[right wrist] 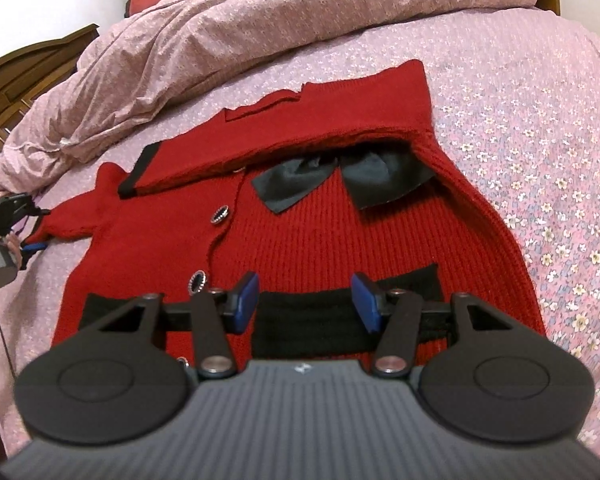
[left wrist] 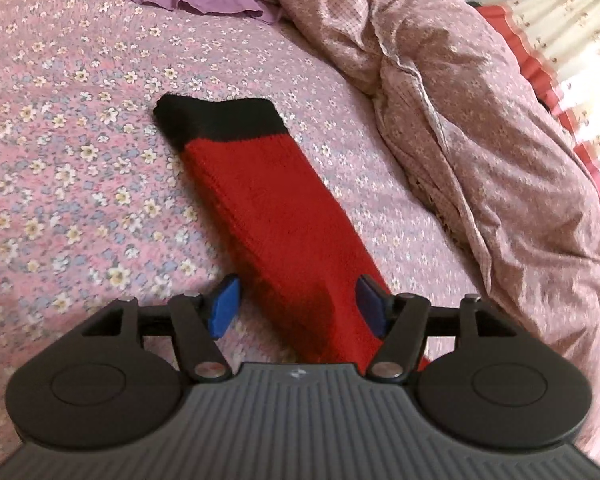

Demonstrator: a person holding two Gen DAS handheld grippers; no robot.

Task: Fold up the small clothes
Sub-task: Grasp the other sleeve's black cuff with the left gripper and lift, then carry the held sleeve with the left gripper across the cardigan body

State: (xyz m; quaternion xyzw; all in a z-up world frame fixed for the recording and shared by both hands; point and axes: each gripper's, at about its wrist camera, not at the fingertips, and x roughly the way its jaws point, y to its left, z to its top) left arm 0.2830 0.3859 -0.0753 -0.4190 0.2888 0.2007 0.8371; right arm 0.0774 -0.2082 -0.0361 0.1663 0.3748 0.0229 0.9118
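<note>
Your cardigan is lying flat on the bed, one sleeve lying folded across its chest. The other sleeve is stretching away between your left hand-held gripper's fingers. A duvet is lying bunched just right of that sleeve.

Left gripper: matte black linkage arms, silver pivot screws, blue pads, ribbed grey body. Right gripper matches, tiny white logo at centre.
</note>
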